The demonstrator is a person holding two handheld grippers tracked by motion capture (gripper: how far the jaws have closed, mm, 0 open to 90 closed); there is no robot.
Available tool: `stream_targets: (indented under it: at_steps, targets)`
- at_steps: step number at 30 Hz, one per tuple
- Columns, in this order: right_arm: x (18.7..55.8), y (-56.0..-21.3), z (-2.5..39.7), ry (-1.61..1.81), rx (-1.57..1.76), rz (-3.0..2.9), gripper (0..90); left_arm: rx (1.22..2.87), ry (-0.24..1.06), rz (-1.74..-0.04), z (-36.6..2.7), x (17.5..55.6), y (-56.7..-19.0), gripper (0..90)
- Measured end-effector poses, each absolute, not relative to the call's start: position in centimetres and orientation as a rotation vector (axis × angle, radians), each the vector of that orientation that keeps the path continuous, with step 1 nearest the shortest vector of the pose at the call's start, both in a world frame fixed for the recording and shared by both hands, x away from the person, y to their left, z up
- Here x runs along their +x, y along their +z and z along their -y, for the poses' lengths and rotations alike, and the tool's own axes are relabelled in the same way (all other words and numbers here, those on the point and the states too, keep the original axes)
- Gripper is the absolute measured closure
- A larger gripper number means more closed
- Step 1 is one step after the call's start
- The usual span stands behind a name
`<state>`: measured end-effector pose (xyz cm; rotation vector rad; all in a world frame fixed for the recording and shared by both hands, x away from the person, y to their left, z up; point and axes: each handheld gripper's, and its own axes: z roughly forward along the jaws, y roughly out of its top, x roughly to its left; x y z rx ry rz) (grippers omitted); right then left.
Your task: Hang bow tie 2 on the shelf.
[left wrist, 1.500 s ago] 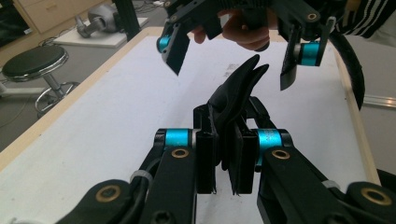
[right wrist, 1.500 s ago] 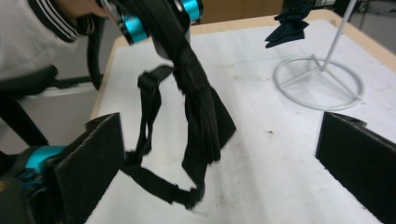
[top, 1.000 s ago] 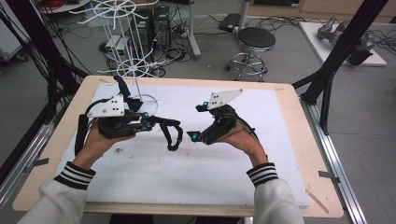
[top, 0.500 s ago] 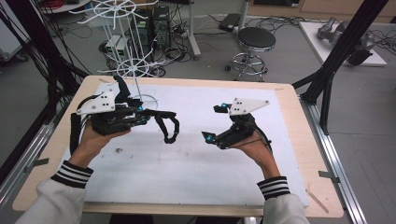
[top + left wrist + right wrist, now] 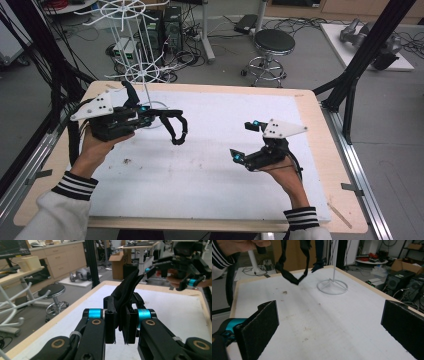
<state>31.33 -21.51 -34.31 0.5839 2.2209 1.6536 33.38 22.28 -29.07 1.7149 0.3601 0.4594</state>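
A black strap [image 5: 176, 128] hangs in a loop from my left gripper [image 5: 150, 116], which is shut on its end above the table's left part. In the left gripper view the dark fabric [image 5: 126, 293] stands pinched between the jaws of that gripper [image 5: 121, 326]. My right gripper [image 5: 244, 140] is held low over the white mat [image 5: 210, 165] at the right, open and apart from the strap. Its own view shows the two pads [image 5: 260, 326] spread wide with nothing between them, and the strap [image 5: 291, 277] dangling farther off.
A white wire rack [image 5: 142, 60] stands at the table's back left, its ring base [image 5: 332, 287] on the mat just behind the left gripper. A small dark speck [image 5: 127, 161] lies on the mat. A stool [image 5: 273, 42] and cables are on the floor beyond.
My right gripper has moved right, away from the strap, and now stands well apart from it. The left gripper, still holding the strap, has shifted slightly back toward the rack.
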Motion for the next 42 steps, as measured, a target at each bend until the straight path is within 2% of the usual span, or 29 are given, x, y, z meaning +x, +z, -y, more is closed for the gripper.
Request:
stream_targets:
  at_steps: [17, 42]
  targets:
    - [29.0, -36.6, 24.6, 1.709, 0.709, -1.974, 0.6, 1.597, 0.553, -0.435, -24.2, 33.4, -28.1, 82.6]
    - [27.0, -39.7, 26.1, 1.703, 0.791, -1.843, 0.6, 1.451, 0.728, -0.575, -27.2, 34.0, -27.9, 82.7]
